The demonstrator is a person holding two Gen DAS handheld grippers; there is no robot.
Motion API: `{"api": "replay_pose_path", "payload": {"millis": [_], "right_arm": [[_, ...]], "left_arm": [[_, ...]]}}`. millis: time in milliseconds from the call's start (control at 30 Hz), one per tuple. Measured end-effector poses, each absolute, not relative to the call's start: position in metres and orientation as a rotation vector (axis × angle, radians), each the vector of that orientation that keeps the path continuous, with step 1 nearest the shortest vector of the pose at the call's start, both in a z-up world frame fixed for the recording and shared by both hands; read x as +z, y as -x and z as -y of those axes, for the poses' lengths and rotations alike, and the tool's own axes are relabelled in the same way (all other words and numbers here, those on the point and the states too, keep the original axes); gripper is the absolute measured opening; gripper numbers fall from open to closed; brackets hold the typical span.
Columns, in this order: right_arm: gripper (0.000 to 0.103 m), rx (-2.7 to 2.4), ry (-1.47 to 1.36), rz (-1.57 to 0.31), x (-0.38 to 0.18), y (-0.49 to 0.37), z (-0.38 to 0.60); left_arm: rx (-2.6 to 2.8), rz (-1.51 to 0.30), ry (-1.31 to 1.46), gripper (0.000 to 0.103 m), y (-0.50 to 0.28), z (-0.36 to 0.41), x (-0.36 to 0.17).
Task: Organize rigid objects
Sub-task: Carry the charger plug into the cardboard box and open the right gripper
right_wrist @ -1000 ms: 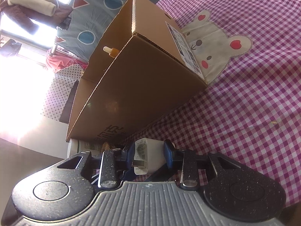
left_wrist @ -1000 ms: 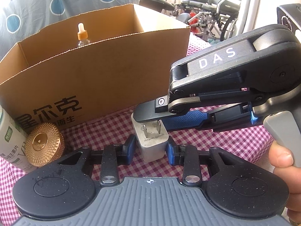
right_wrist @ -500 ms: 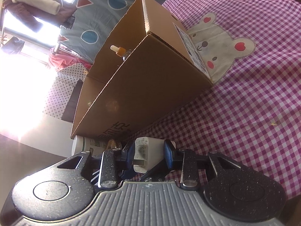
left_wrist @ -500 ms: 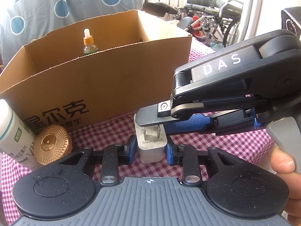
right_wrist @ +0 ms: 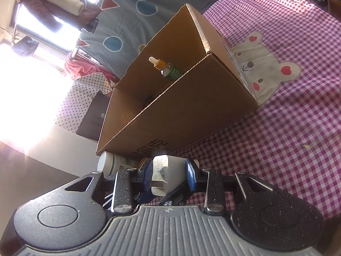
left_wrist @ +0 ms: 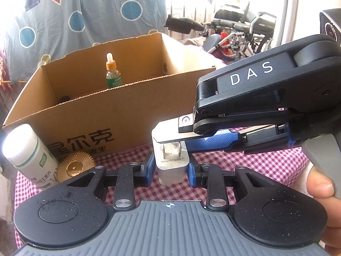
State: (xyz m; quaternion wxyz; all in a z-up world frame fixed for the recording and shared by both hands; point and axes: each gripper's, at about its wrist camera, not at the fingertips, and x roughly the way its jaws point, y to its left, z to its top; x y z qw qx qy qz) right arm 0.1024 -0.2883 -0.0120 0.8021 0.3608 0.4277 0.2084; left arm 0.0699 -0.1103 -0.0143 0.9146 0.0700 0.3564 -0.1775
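A white charger plug (left_wrist: 171, 166) (right_wrist: 170, 168), prongs facing the left wrist camera, is held just above the checked cloth by both grippers at once. My left gripper (left_wrist: 171, 169) is shut on its lower sides. My right gripper (left_wrist: 177, 141) (right_wrist: 169, 176) comes in from the right and is shut on its upper part, one finger across the top edge above the prongs. Behind stands an open cardboard box (left_wrist: 96, 115) (right_wrist: 181, 111) with a green dropper bottle (left_wrist: 113, 74) (right_wrist: 170, 69) upright inside.
A white bottle (left_wrist: 32, 157) (right_wrist: 113, 164) and a round gold lid (left_wrist: 73, 168) lie at the box's front left corner. A bear patch (right_wrist: 266, 68) marks the pink checked cloth (right_wrist: 287, 138) to the right. Wheelchairs (left_wrist: 240, 27) stand beyond the table.
Both grippers have risen together with the charger plug between them. The box now sits lower in view, showing more of its inside and the dropper bottle.
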Motion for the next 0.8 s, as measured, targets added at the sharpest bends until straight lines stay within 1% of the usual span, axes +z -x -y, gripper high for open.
{"api": "replay_pose_path", "payload": {"millis": [400, 633, 800], "right_arm": [[0.037, 0.528, -0.728, -0.8, 0.036, -0.1, 0.277], [0.037, 0.577, -0.675, -0.731, 0.068, -0.113, 0.271], [0.037, 0.588, -0.643, -0.716, 0.082, -0.134, 0.273]], "left_arm": [[-0.313, -0.631, -0.158, 0.03, -0.066, 0.103, 0.031], [-0.286, -0.578, -0.158, 0.03, -0.08, 0.103, 0.057], [-0.282, -0.568, -0.148, 0.03, -0.098, 0.106, 0.067]]}}
